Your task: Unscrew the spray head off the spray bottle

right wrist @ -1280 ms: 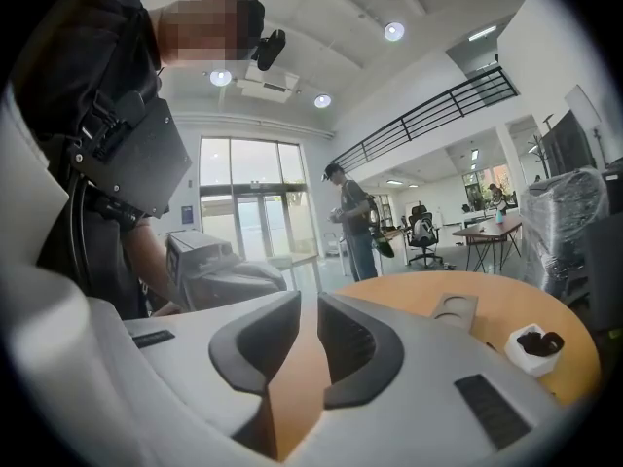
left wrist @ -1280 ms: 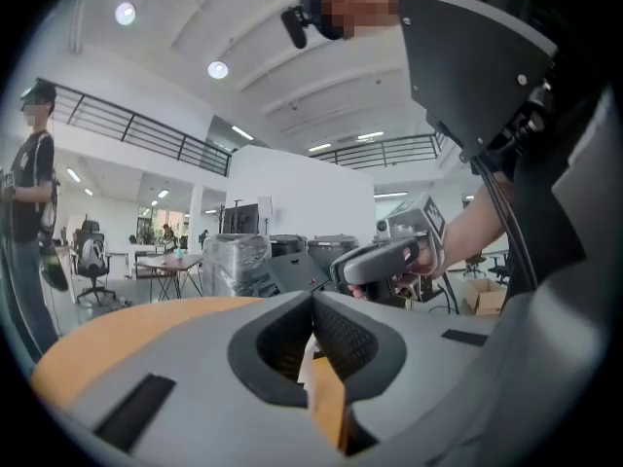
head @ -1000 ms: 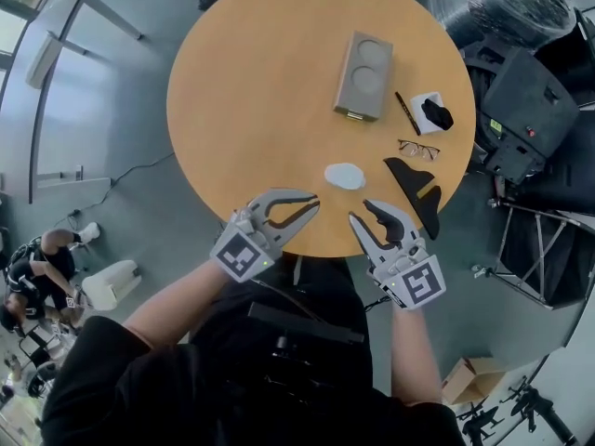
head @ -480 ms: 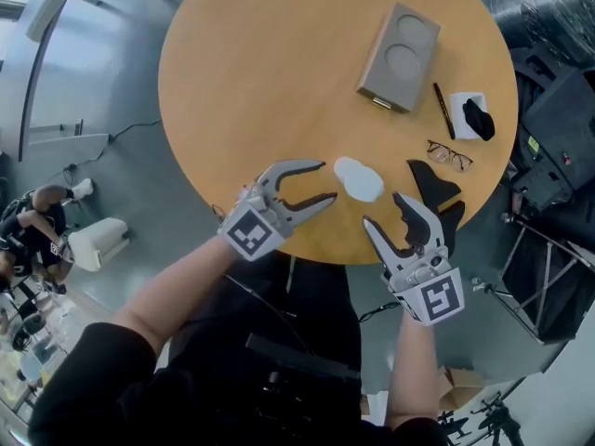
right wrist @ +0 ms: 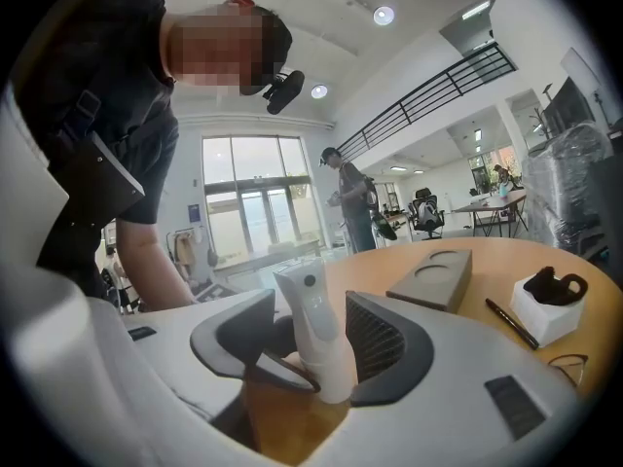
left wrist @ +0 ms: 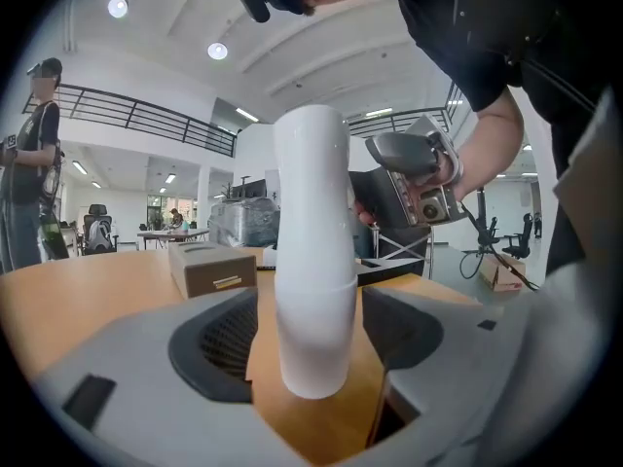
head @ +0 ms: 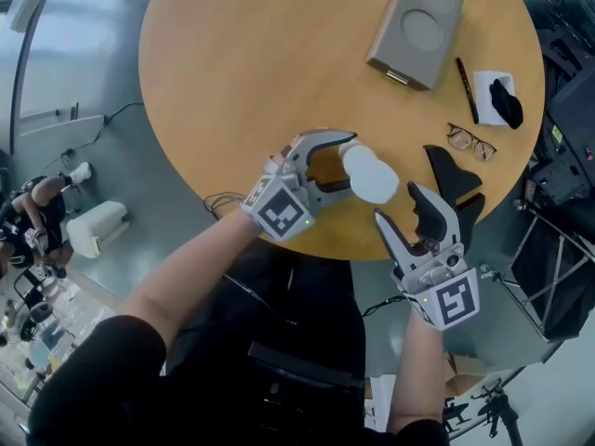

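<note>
A white spray bottle (head: 370,176) stands upright near the front edge of the round wooden table (head: 242,82). My left gripper (head: 348,163) reaches in from the left with its jaws on either side of the bottle. The jaws are opening, and the left gripper view shows the bottle (left wrist: 313,261) between them with a gap on each side. My right gripper (head: 400,208) hovers just in front and to the right of the bottle, by the table edge; its jaws are opening and not pressing on anything. From the right gripper view, the bottle (right wrist: 316,334) with its spray head lines up between those jaws.
A grey box with two round recesses (head: 416,28) lies at the back. A pen (head: 466,89), a white block with a black item (head: 502,100), glasses (head: 469,140) and a black object (head: 456,179) sit on the right. People stand on the floor beyond.
My left gripper has moved forward and right until its jaws bracket the bottle, and they have spread wide. The right gripper's jaws have spread too, and it stays near the table edge.
</note>
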